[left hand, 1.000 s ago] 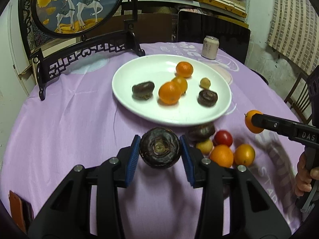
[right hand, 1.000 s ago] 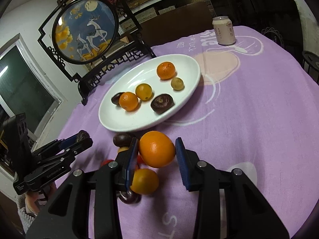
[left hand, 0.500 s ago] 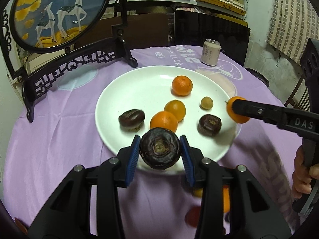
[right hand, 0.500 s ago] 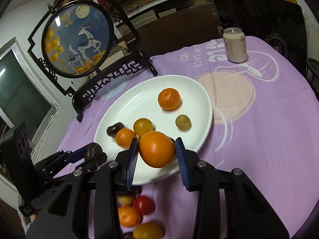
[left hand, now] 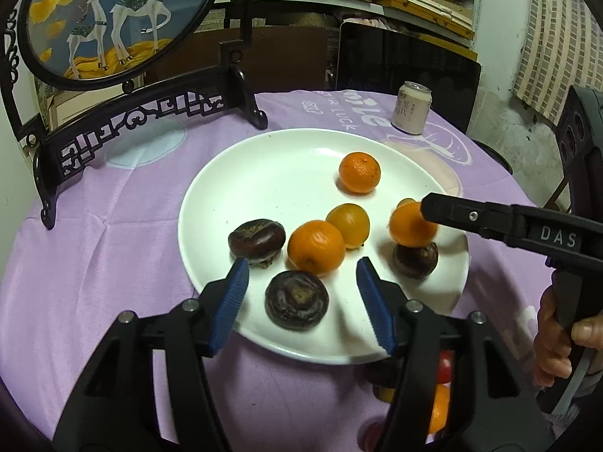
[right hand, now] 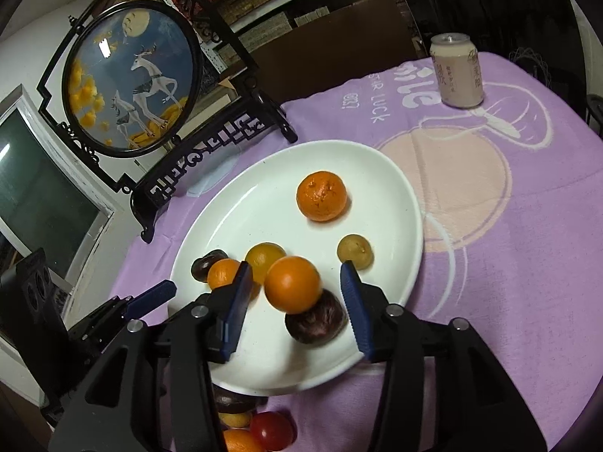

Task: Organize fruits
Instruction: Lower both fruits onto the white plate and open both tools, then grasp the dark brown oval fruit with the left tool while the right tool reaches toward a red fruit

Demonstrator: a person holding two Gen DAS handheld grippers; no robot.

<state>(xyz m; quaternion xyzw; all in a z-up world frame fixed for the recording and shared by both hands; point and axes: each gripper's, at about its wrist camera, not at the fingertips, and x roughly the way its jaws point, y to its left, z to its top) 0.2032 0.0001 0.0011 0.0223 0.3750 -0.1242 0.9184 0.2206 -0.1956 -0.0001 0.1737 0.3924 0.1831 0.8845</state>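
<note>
The left tongs [left hand: 301, 293] are spreading, their blue pads clear on both sides of a dark round fruit [left hand: 296, 298] that lies flat on the near part of the white plate [left hand: 264, 173], its stem scar facing up; being round, it has no long axis to speak of. The right tongs [right hand: 294, 301] are spreading too, with an orange [right hand: 293, 283] between the pads but touched by neither; the orange looks slightly blurred and sits over a second dark fruit [right hand: 316, 322] on the plate's near right side.

The left wrist view shows the right tongs from the side, with the hand [left hand: 557, 339] on their handle at the right edge, and a third dark fruit [left hand: 257, 240] whole on the plate's left. In the right wrist view that fruit is mostly hidden behind a smaller orange [right hand: 223, 273]; this view alone gives the small yellowish fruit [right hand: 355, 251] in full.

On the purple-clothed bench [right hand: 527, 263] a few fruits, one of them a red fruit [right hand: 272, 430], lie off the plate at the near edge, partly cut off and hidden behind the tongs' arms. A drink can [right hand: 456, 75] stands far right, and a framed deer screen [left hand: 113, 19] far left.
</note>
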